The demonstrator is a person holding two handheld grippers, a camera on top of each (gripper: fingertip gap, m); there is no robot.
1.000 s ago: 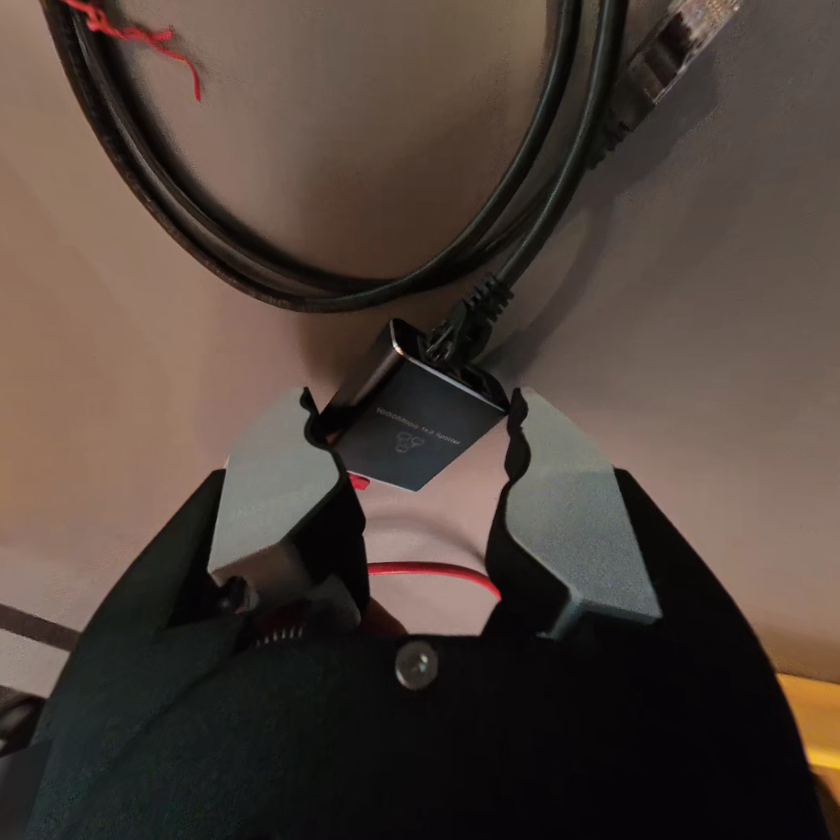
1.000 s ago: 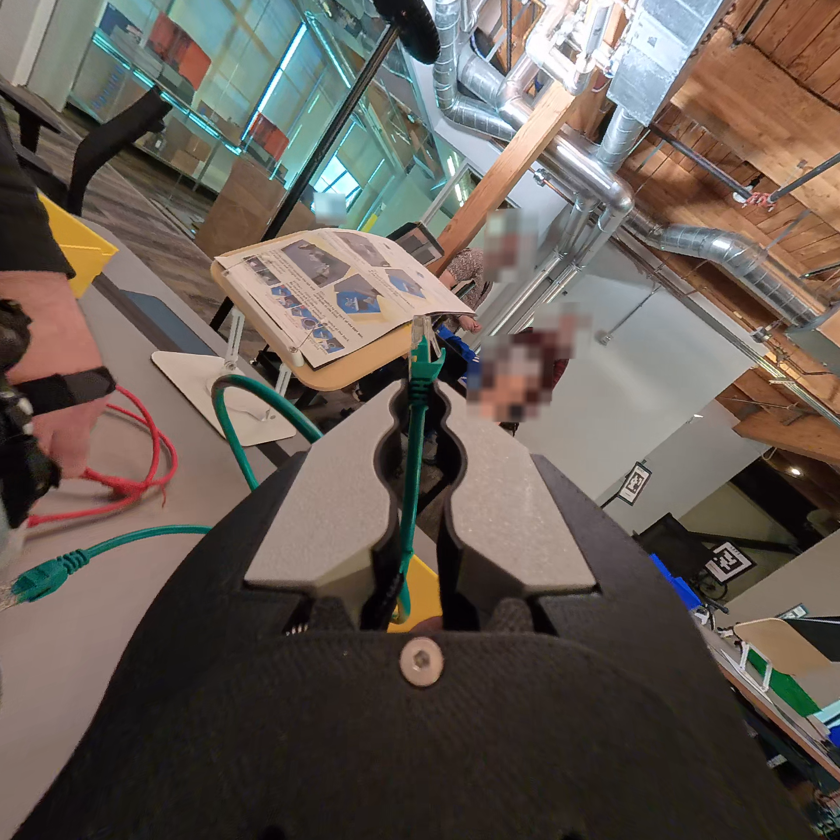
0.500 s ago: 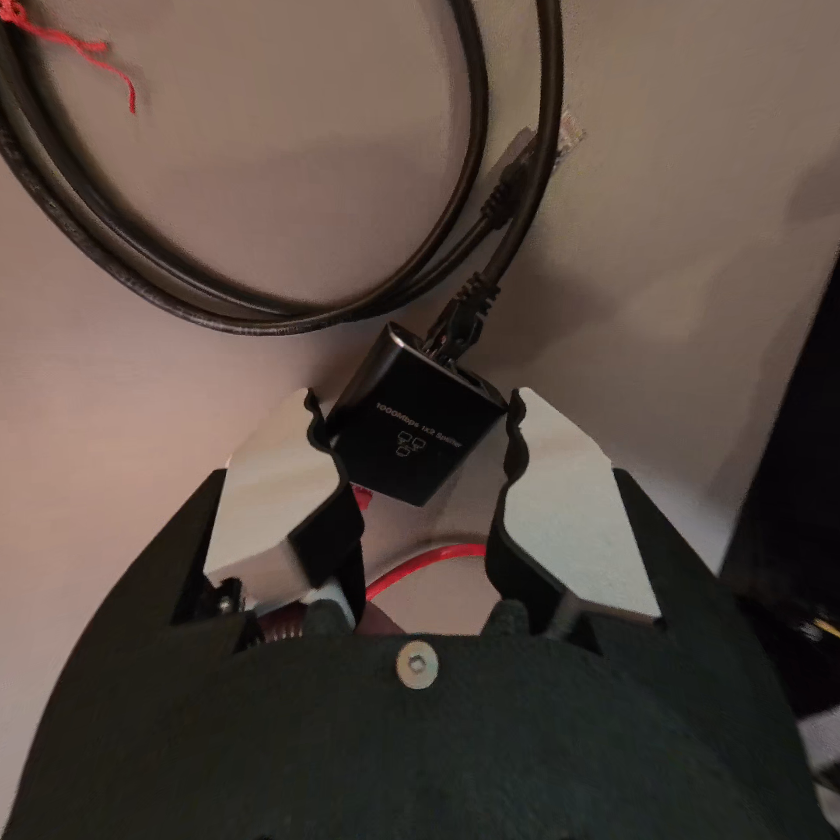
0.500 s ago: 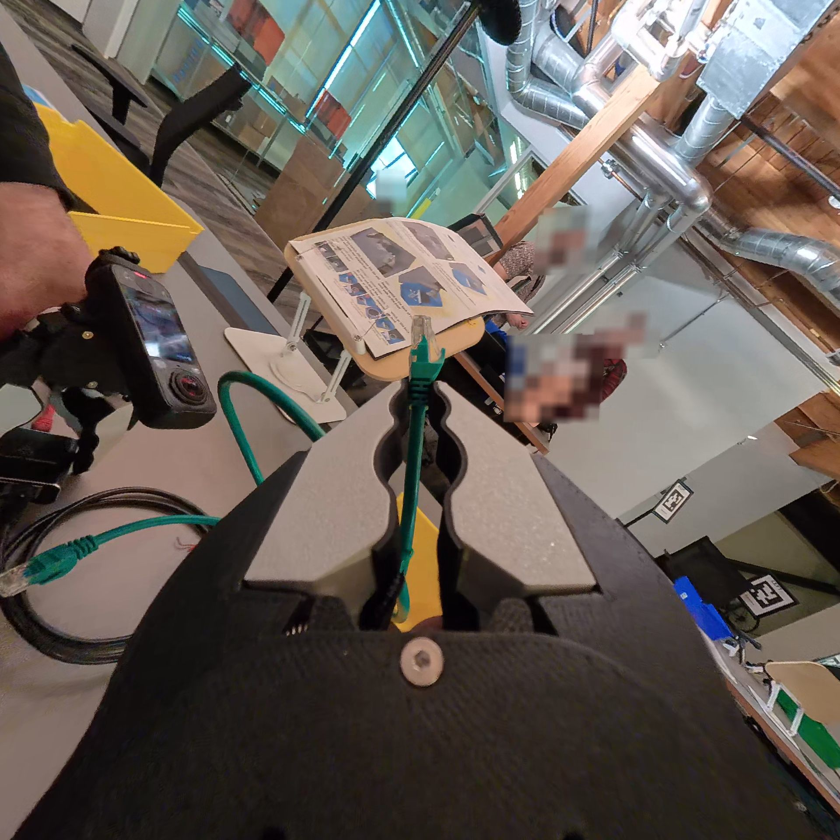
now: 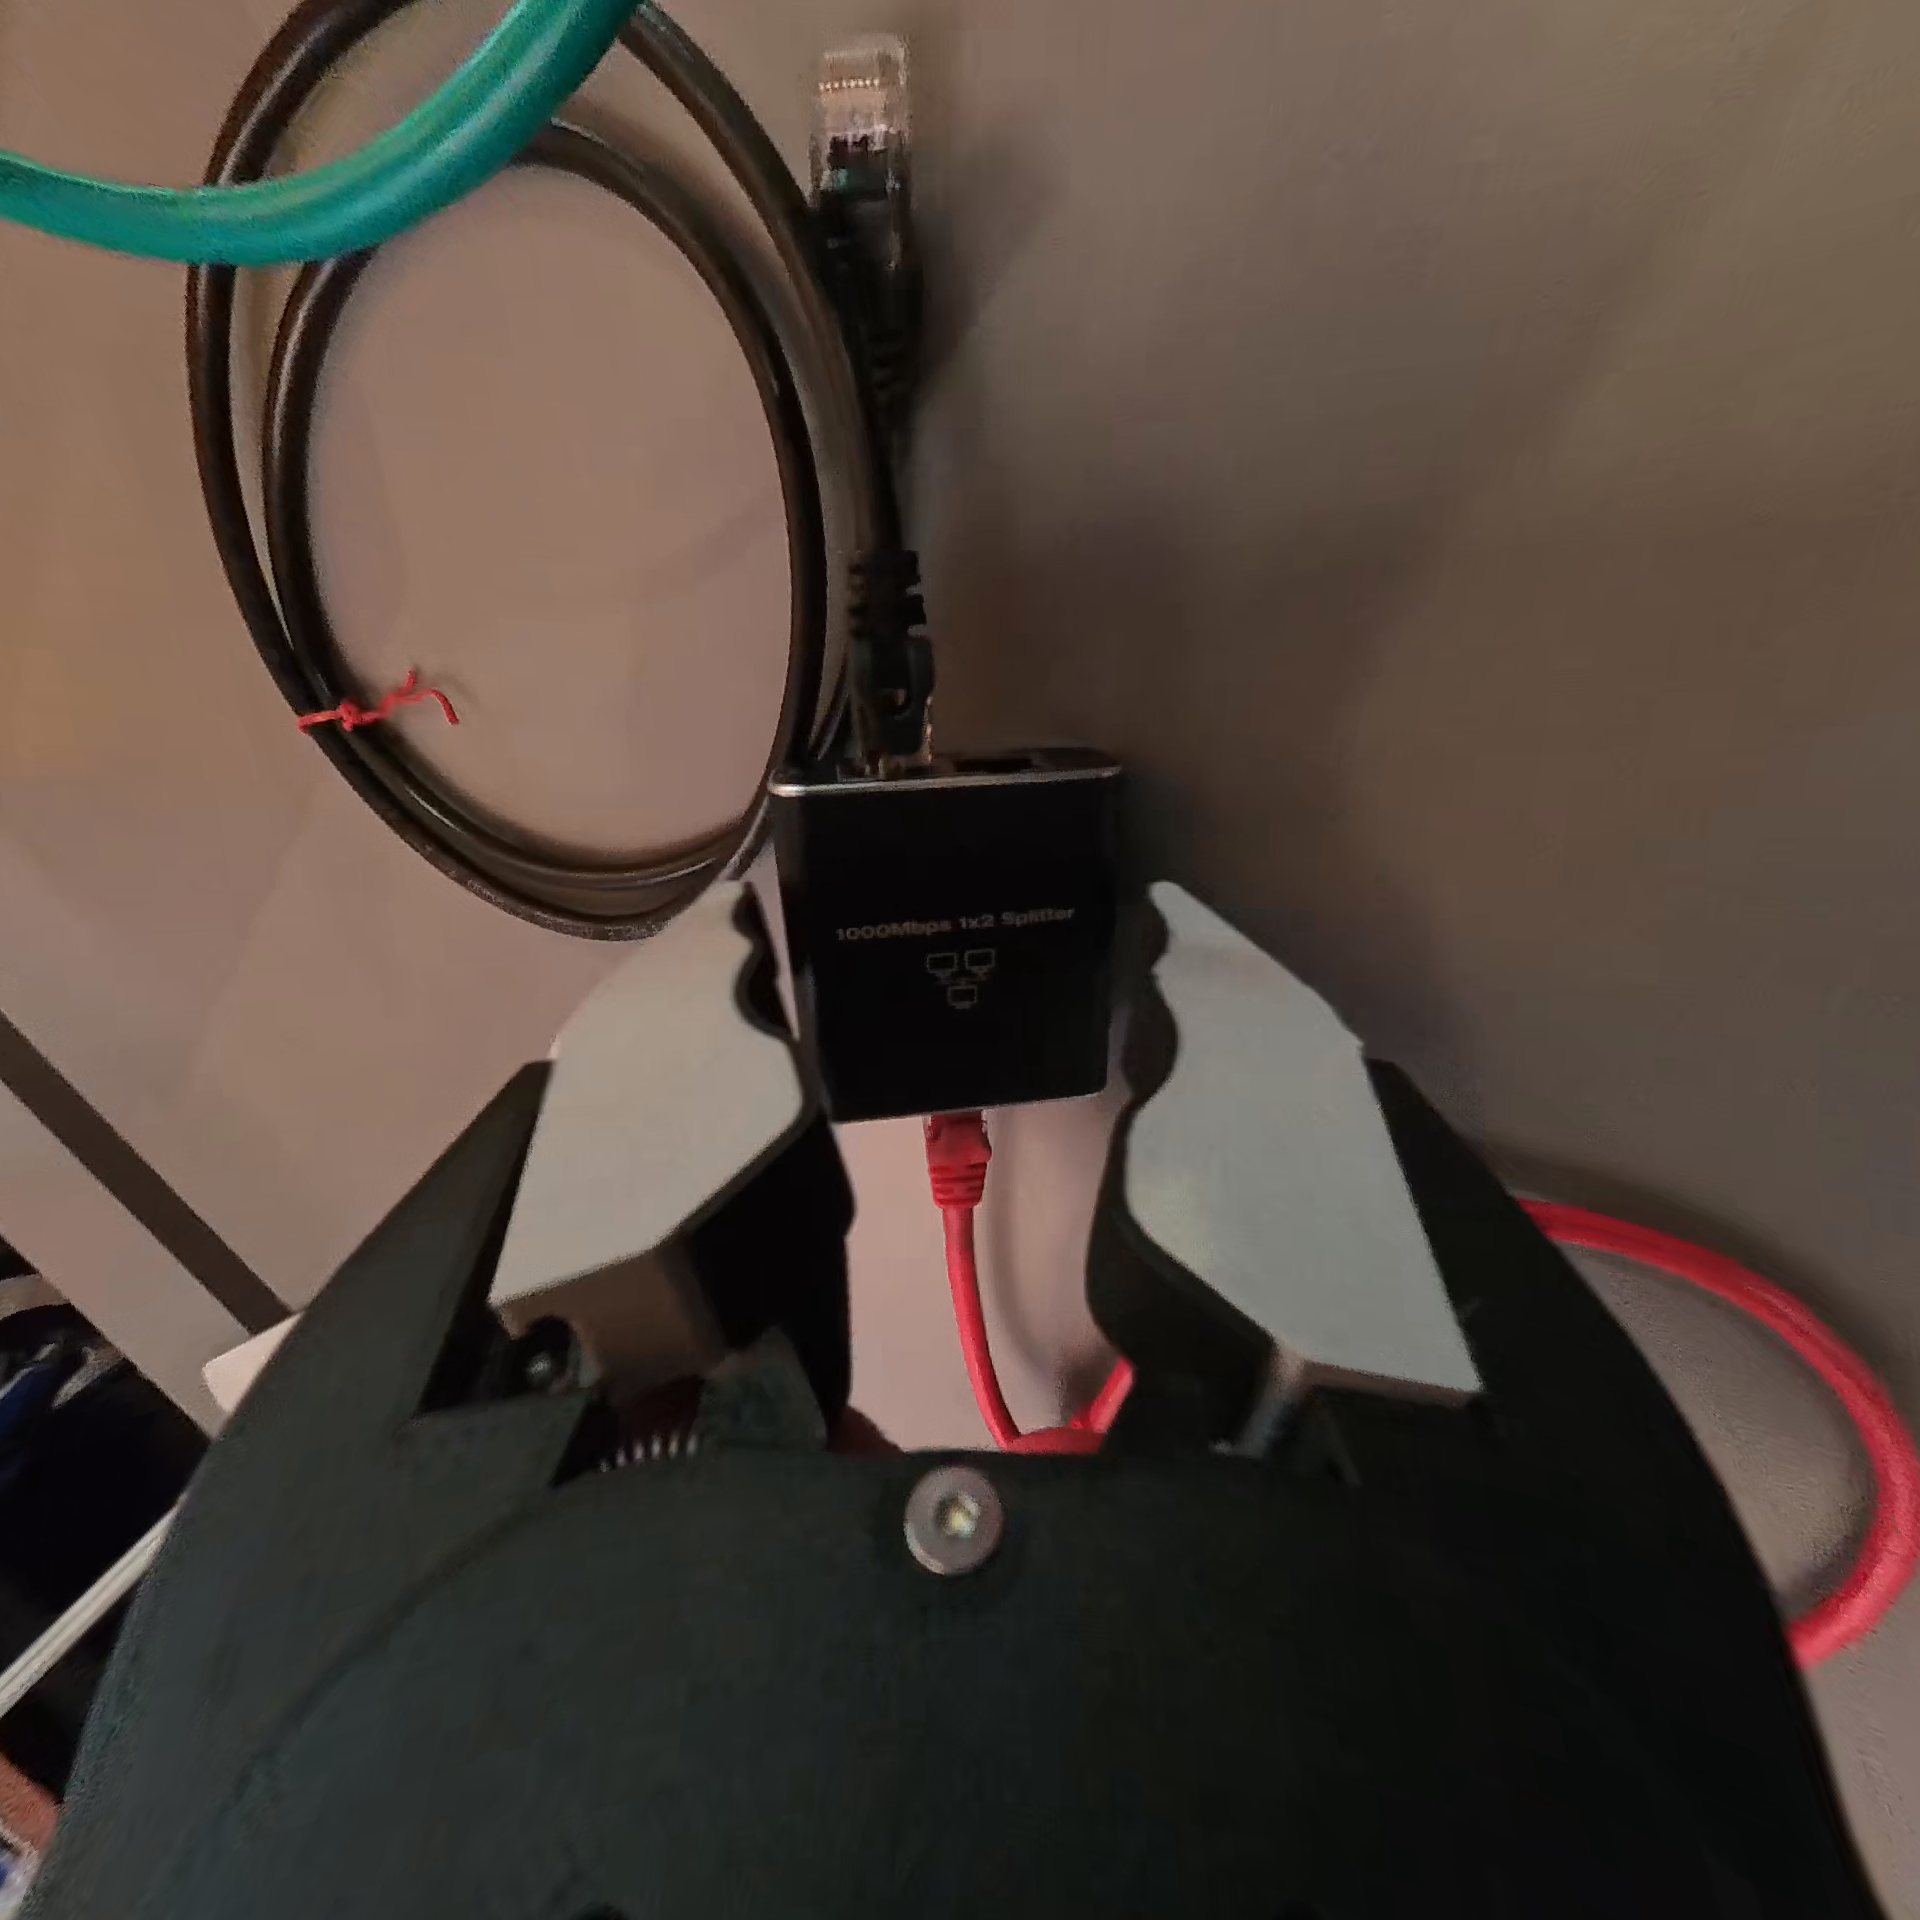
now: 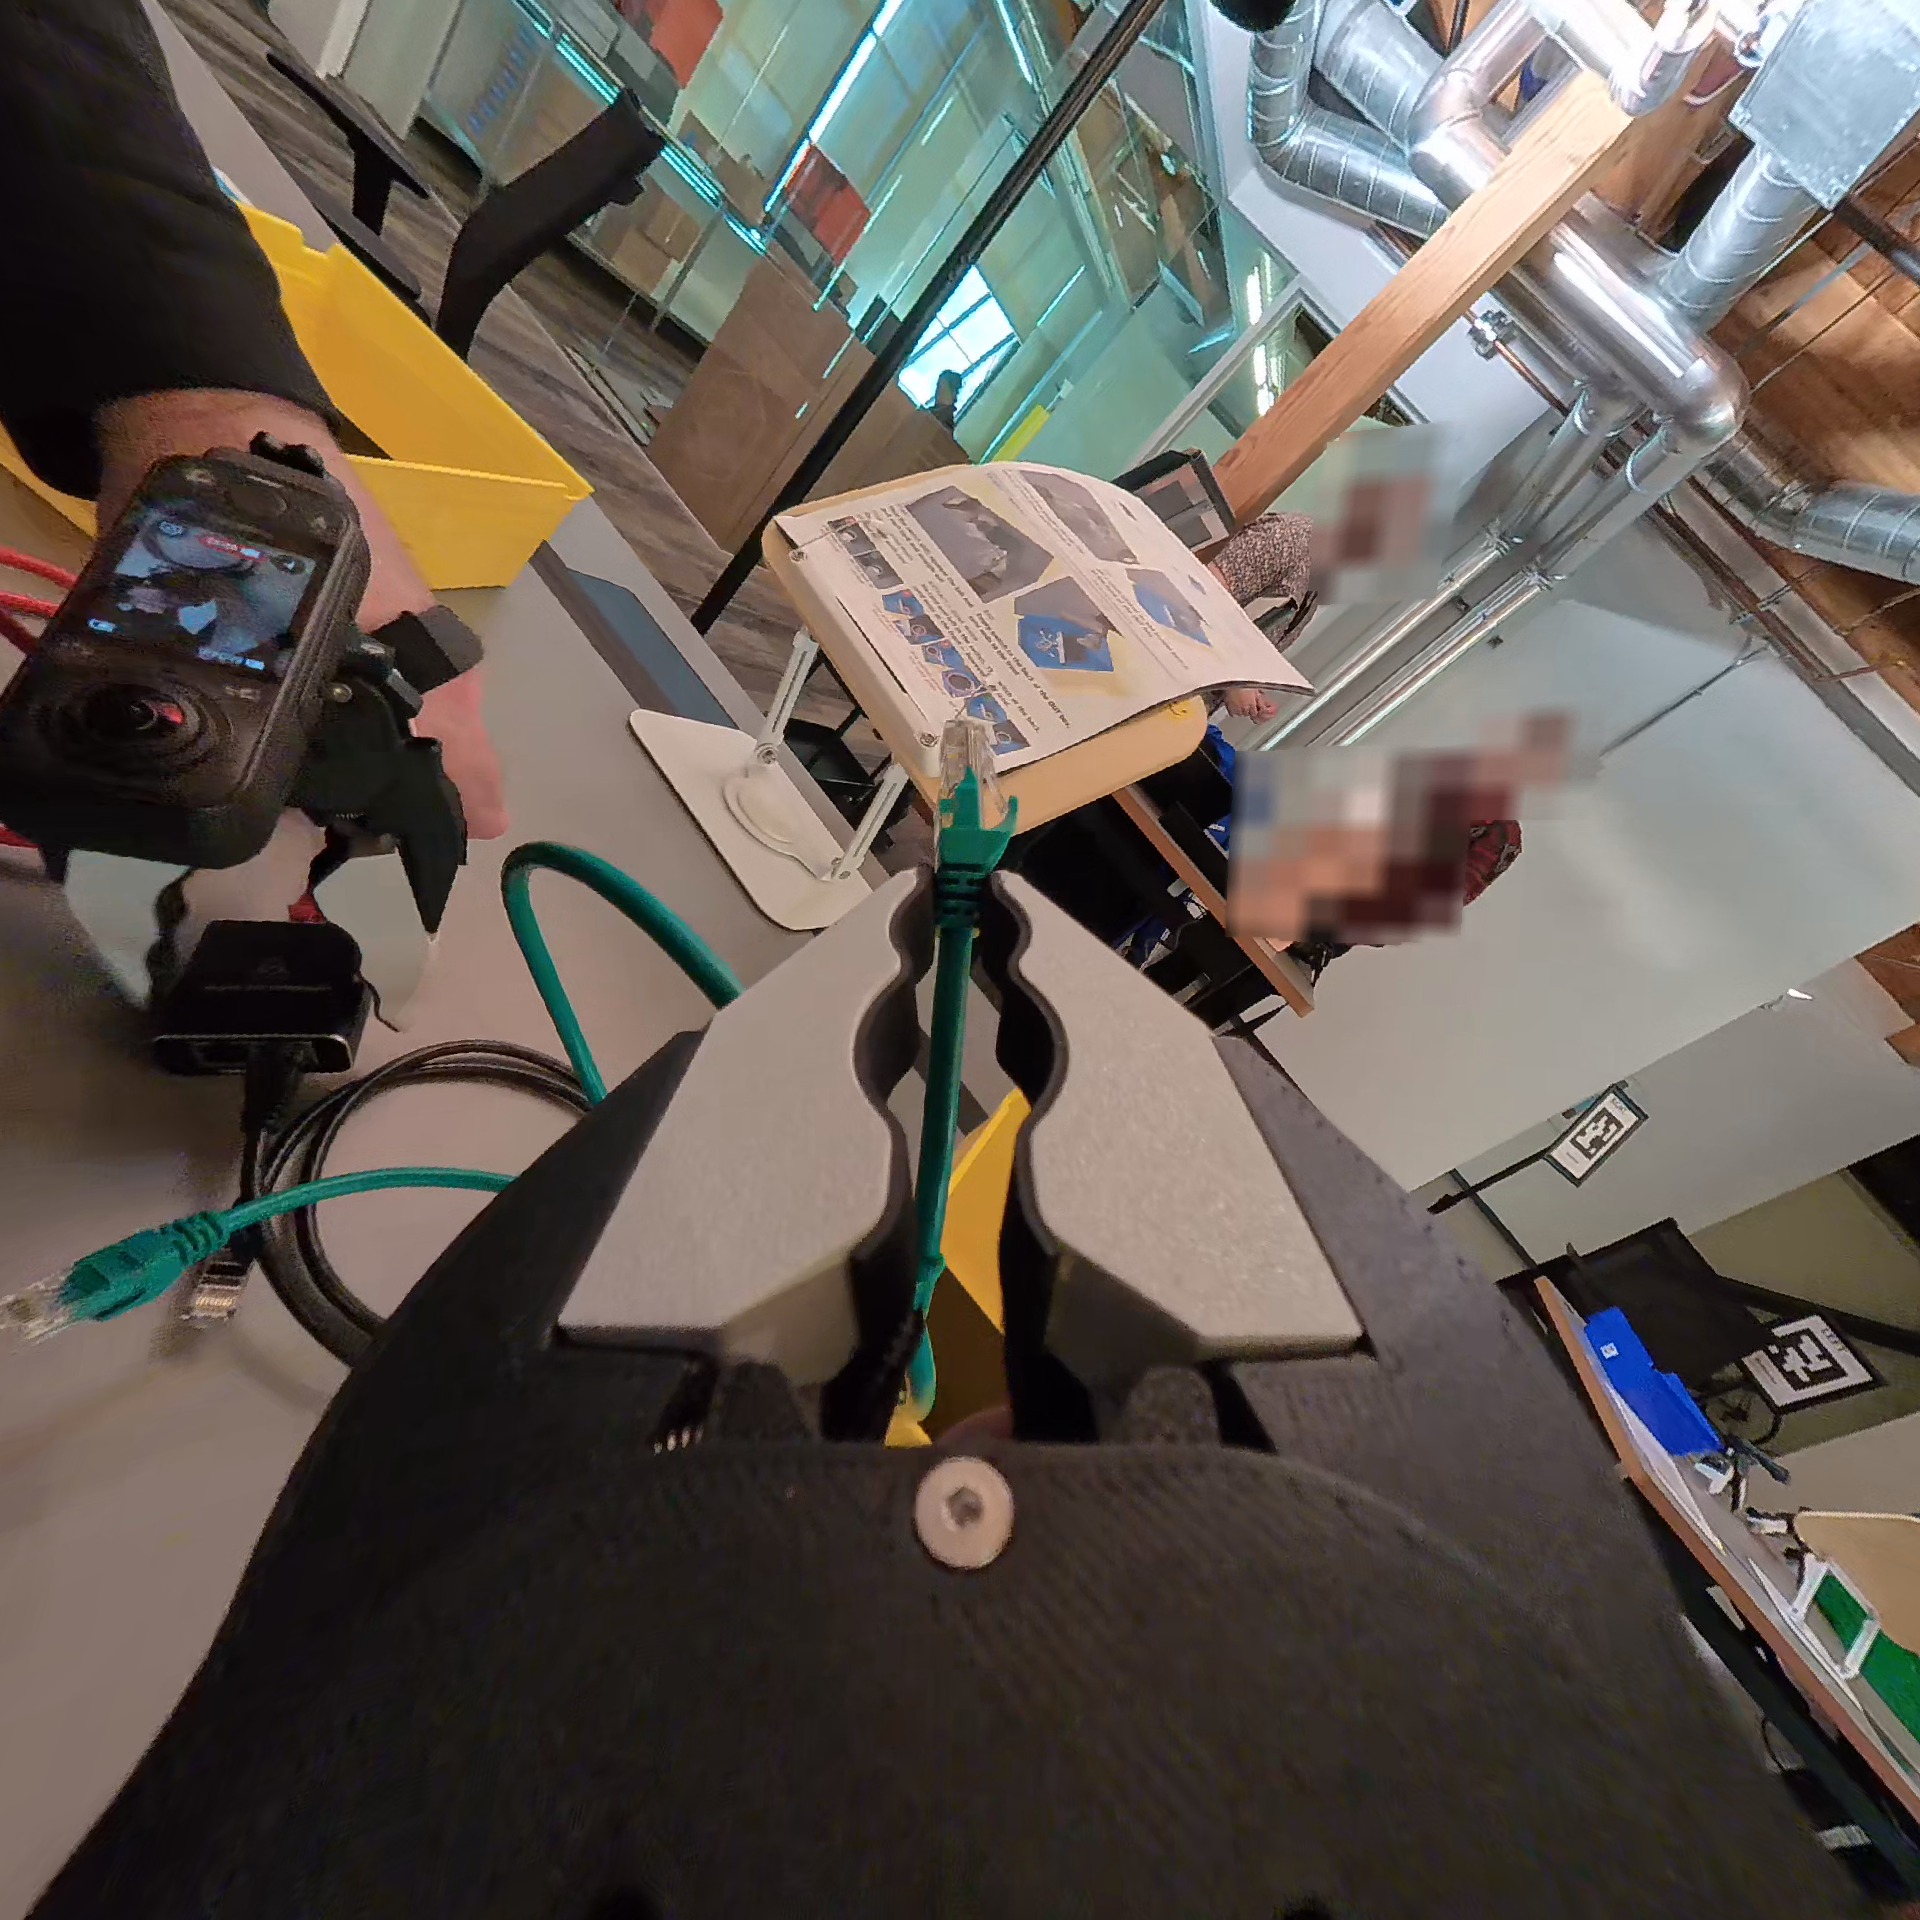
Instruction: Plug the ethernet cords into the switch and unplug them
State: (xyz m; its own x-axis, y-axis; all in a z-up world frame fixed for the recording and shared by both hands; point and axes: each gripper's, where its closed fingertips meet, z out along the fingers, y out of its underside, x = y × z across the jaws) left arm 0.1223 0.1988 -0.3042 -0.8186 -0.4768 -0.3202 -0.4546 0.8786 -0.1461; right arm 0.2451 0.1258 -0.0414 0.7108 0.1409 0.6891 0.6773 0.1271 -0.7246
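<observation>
The black switch (image 5: 951, 935) sits square between the fingers of my left gripper (image 5: 951, 987), which is shut on its two sides just above the grey table. A black cord (image 5: 888, 665) is plugged into its far left port; the far right port is empty. A red cord (image 5: 961, 1153) is plugged into its near side. My right gripper (image 6: 956, 914) is shut on a green cord, whose plug (image 6: 971, 800) sticks out past the fingertips, held in the air. The right wrist view shows the switch (image 6: 260, 997) at far left, under my left gripper (image 6: 281, 914).
The black cord lies coiled (image 5: 499, 520) on the table, its free plug (image 5: 857, 135) beyond the switch. The green cord's other plug (image 6: 114, 1273) lies near the coil. A yellow bin (image 6: 416, 416) and a paper stand (image 6: 1018, 623) stand at the back. Across from one pair of fingers to the other is roughly 30 cm.
The switch has turned from skewed to square between my left fingers. The green cord has come into the left view. My right gripper has swung toward the left gripper, still holding the green plug.
</observation>
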